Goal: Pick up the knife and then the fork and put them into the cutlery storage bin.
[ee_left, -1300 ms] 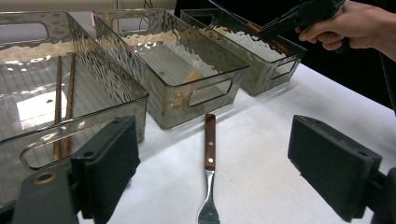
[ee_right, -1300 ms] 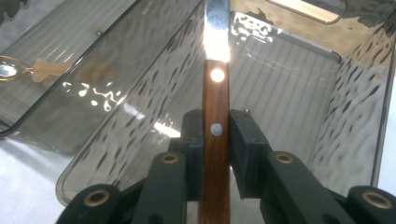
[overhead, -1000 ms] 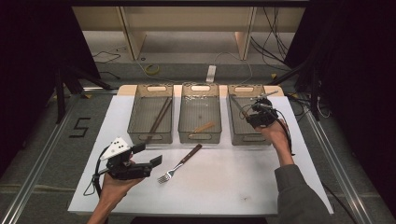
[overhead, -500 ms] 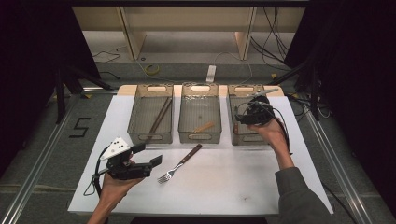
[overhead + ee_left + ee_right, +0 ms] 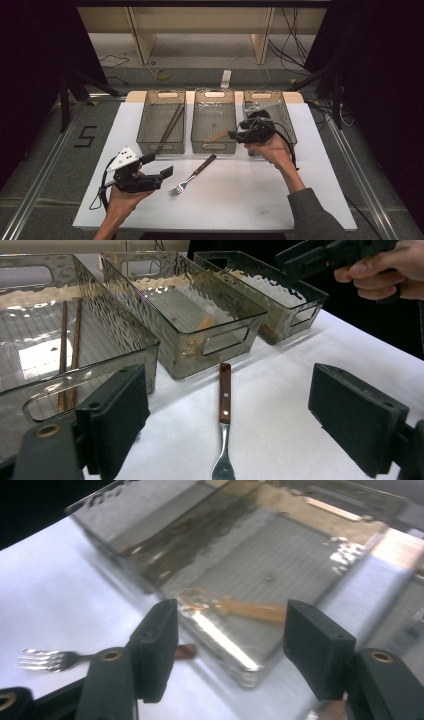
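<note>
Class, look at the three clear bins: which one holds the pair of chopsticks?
The left bin in the high view; two brown chopsticks lie inside. The middle bin holds a wooden spoon instead.

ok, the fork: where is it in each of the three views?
High view: fork lies on the white table, in front of the middle bin, tines toward the person.
Left gripper view: fork at bottom centre between the open jaws, wooden handle pointing at the middle bin.
Right gripper view: fork at lower left, handle passing behind the left jaw.
Shared landmark: the middle bin.
</note>
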`<state>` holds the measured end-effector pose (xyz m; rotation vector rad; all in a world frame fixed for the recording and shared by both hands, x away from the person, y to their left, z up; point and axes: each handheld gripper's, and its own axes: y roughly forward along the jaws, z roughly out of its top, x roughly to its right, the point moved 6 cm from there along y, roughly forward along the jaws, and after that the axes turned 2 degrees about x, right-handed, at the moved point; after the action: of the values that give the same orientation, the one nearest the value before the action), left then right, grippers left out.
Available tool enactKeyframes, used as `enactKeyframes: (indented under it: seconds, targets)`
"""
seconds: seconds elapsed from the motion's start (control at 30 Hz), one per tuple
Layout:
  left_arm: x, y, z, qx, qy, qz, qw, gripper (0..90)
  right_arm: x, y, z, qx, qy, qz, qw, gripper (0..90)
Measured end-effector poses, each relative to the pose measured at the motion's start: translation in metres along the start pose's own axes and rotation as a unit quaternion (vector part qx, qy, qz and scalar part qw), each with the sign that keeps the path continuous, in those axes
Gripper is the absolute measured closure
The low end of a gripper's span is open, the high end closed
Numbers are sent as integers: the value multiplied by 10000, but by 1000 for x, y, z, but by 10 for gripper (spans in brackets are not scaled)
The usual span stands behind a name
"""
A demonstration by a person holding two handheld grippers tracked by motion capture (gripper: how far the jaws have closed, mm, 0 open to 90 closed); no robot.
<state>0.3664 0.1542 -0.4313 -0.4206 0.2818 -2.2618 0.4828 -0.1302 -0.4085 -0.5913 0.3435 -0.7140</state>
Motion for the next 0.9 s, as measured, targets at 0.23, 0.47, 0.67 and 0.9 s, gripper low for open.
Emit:
enactKeyframes:
  seconds: [0.23, 0.47, 0.67, 0.9]
  targets:
    - [0, -1, 0, 18, -3, 20, 10000, 155, -28, 17, -7, -144, -260, 334, 9990, 509]
    - [0, -1, 0, 25, 0, 26, 10000, 155, -46, 35, -17, -326, -501, 538, 9968, 671]
    - [0, -1, 0, 26, -13, 32, 10000, 155, -52, 56, -25, -549, -700, 554, 9945, 823]
    - [0, 0, 0, 24, -11, 32, 10000, 155, -51, 80, -34, -765, -784, 454, 9929, 900]
